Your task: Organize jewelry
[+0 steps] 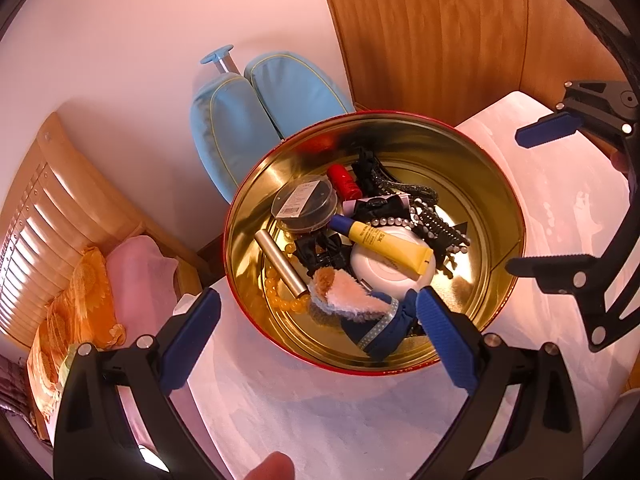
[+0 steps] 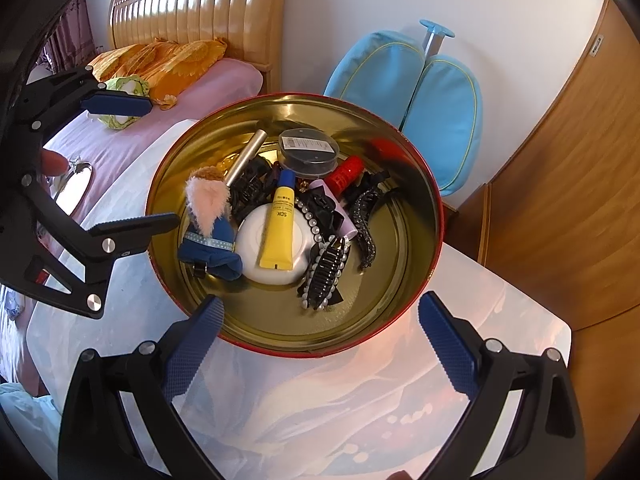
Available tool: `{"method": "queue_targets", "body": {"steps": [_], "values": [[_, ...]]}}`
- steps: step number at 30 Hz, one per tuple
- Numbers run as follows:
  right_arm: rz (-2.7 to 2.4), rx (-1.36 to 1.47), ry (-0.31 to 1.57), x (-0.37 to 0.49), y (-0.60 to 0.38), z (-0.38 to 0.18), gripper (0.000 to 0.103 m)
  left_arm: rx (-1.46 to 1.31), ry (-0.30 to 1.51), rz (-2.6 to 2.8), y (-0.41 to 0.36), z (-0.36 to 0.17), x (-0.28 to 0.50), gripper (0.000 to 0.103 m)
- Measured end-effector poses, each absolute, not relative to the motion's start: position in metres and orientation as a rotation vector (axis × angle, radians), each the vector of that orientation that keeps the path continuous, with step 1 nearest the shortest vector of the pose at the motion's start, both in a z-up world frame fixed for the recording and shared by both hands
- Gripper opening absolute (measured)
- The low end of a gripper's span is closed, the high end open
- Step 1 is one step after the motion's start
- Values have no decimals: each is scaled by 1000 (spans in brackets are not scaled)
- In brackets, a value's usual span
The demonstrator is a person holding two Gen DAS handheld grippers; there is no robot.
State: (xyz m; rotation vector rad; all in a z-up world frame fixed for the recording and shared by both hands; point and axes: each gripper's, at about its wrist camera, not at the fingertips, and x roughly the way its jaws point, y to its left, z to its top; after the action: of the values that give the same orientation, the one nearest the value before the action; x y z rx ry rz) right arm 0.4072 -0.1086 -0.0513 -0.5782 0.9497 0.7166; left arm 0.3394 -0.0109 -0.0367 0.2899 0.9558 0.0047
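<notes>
Jewelry tin (image 2: 420, 184) sits crowded on the worktop (image 2: 360, 408); yellow tube (image 2: 278, 232) overlies the white compact (image 2: 256, 248), beads half-hidden. Both grippers' jaws stand apart.

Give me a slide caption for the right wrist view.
Both open grippers, right and left, hover at a round tin of hair clips and cosmetics.

tin (image 2: 424, 184): 1, round, everything's dumped in it
yellow tube (image 2: 278, 232): 1
silver tube (image 2: 246, 156): 1
red bottle (image 2: 344, 176): 1
white compact (image 2: 250, 248): 1
clear case (image 2: 308, 151): 1
plush doll (image 2: 210, 224): 1
amber beads (image 1: 286, 300): 1 strand
black hair clips: 3-ish, honestly too tangled to count
grippers: 2
</notes>
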Motion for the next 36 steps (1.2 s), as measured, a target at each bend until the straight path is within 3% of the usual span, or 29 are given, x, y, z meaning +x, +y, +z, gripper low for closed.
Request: {"method": "queue_targets", "body": {"steps": [36], "values": [[707,-575,954,398,-105,-55,99,271,954,-8,-7,-41,333,96]]}}
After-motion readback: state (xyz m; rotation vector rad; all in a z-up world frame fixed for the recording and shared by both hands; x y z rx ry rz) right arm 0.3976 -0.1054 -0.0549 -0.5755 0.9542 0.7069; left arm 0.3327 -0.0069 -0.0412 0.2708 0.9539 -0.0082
